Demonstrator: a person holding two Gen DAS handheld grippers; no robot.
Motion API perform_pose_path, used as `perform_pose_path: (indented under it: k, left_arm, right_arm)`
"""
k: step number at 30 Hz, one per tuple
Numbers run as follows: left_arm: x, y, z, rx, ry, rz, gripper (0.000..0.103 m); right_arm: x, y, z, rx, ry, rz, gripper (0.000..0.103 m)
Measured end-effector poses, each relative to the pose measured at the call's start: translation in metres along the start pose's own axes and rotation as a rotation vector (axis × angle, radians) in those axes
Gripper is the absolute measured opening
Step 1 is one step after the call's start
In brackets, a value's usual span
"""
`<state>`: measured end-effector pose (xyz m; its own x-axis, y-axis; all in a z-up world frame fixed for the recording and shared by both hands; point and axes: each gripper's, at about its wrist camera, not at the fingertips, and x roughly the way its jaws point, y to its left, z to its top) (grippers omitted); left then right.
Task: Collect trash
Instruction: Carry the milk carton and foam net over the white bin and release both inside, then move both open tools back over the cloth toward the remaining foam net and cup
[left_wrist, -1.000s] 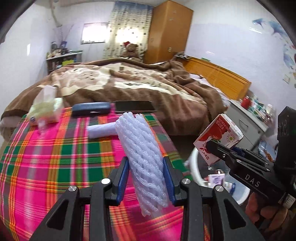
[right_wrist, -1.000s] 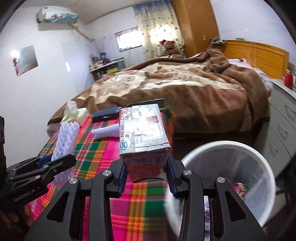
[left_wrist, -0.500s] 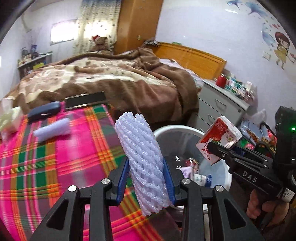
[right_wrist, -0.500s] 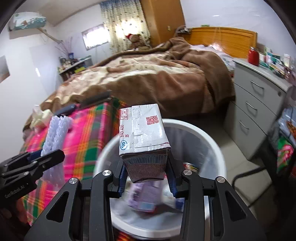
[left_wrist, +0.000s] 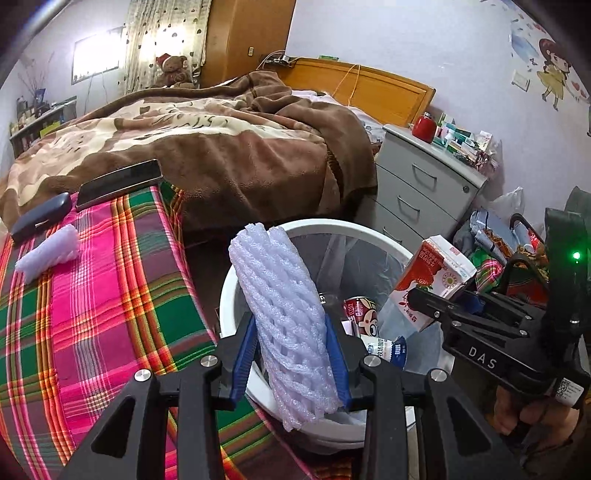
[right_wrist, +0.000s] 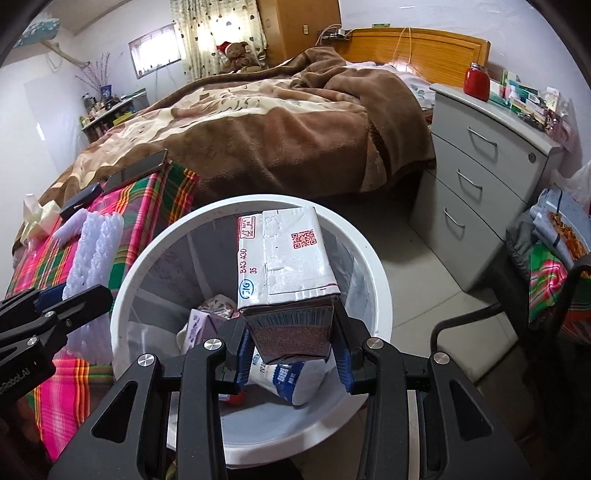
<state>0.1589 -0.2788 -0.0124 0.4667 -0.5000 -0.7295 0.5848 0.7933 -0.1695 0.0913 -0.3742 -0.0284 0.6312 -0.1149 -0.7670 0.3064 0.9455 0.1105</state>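
My left gripper (left_wrist: 291, 354) is shut on a white foam net sleeve (left_wrist: 284, 306), held upright over the near rim of the white trash bin (left_wrist: 229, 295). My right gripper (right_wrist: 291, 350) is shut on a red and white drink carton (right_wrist: 288, 266) and hangs over the bin (right_wrist: 373, 266); the left wrist view shows that carton (left_wrist: 432, 277) at the right, above the bin's far side. Inside the bin lie a red can (left_wrist: 360, 314), a white and blue pouch (right_wrist: 291, 380) and other wrappers. A second foam sleeve (left_wrist: 48, 251) lies on the plaid cloth (left_wrist: 92, 314).
On the plaid-covered table also rest a dark case (left_wrist: 40, 216) and a black flat device (left_wrist: 118, 182). Behind stands a bed with a brown blanket (left_wrist: 221, 147). A grey drawer cabinet (right_wrist: 476, 184) and a pile of bags (right_wrist: 554, 251) stand right of the bin.
Both grippers swung right from over the table to over the bin and dipped lower. Each keeps its hold, the left on the foam sleeve, the right on the carton.
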Motion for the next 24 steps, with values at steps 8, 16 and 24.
perform_pose_path:
  k: [8,16,24]
  left_arm:
    - [-0.002,0.004,0.002,-0.010,-0.009,0.020,0.060]
    - [-0.008,0.008,0.001,-0.024,-0.013,0.009,0.060]
    - [-0.021,0.017,-0.002,-0.038,-0.034,0.029,0.060]
  right_arm:
    - [-0.001,-0.005,-0.001,0.022,-0.001,0.003,0.060]
    - [-0.005,-0.002,-0.002,0.029,-0.016,-0.002,0.060]
    - [-0.012,0.005,0.000,0.041,-0.045,0.015,0.060]
